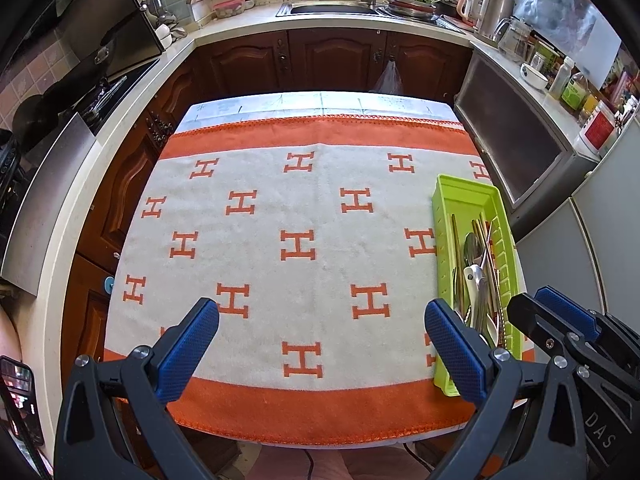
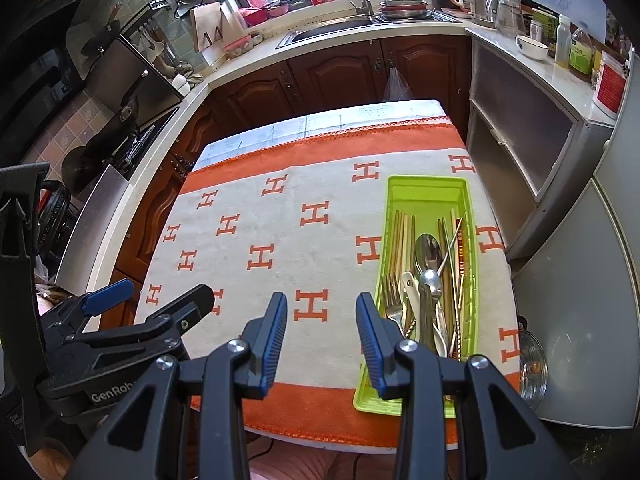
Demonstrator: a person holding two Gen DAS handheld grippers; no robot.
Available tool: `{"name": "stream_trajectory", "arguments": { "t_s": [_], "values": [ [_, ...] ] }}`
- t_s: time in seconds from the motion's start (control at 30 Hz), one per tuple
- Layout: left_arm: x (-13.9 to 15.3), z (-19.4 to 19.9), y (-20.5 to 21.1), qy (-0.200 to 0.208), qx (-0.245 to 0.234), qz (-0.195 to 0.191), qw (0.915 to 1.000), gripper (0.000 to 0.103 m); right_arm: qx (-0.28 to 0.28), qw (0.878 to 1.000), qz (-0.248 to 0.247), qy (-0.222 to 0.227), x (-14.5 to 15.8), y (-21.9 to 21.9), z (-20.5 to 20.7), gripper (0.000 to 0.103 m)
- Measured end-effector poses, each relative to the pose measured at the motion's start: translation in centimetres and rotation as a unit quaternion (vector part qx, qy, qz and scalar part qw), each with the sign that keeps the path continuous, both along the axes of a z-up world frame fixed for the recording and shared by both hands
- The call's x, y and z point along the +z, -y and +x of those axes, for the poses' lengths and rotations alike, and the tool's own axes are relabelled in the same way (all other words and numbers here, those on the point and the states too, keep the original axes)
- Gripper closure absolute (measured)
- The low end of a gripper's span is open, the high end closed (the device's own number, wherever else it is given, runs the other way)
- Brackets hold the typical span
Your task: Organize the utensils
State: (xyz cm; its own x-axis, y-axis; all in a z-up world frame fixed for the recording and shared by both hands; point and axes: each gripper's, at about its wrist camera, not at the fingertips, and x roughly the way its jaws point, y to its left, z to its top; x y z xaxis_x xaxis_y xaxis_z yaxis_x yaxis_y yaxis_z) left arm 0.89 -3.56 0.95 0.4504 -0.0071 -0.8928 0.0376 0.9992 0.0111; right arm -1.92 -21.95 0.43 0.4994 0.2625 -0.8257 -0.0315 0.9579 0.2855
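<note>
Both grippers, left (image 1: 322, 344) and right (image 2: 321, 334), hovered spread and empty beside the lime-green plastic tray (image 2: 428, 188) of metal cutlery (image 2: 428, 280).

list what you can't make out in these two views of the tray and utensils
- Near end of the green tray: both views, hidden behind the hand-held gripper fingers.
- Utensils: overlapping in a heap, so an exact count is unclear; lower ends covered by the right hand-held gripper.
- Tray's right wall: left wrist view, hidden behind the right hand-held gripper.
</note>
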Motion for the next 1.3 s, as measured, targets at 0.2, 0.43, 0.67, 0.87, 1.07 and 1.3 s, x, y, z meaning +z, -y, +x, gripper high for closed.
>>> {"name": "stream_trajectory", "arguments": {
  "t_s": [0.2,0.43,0.67,0.87,1.07,1.3],
  "values": [
    [-0.12,0.14,0.14,-0.003,-0.002,0.003,1.0000,0.001,-0.002,1.000,0.000,-0.005,-0.20,0.09,0.12,0.067],
    [-0.31,0.34,0.09,-0.006,-0.005,0.008,0.9999,0.001,-0.002,1.000,-0.001,-0.006,-0.25,0.08,0.18,0.067],
    [-0.34,0.45,0.02,-0.006,-0.005,0.009,0.9999,0.001,-0.001,1.000,-0.001,-0.007,-0.38,0.04,0.19,0.067],
    [-0.35,0.48,-0.01,-0.006,-0.005,0.011,0.9999,0.001,-0.001,1.000,-0.001,-0.006,-0.46,-0.01,0.21,0.067],
    [-0.35,0.50,0.09,-0.006,-0.005,0.011,0.9999,0.001,-0.001,1.000,-0.001,-0.007,-0.48,-0.01,0.26,0.067],
    [-0.42,0.61,-0.01,-0.009,-0.006,0.011,0.9999,0.001,-0.002,1.000,0.000,-0.008,-0.50,0.06,0.37,0.067]
  ]
}}
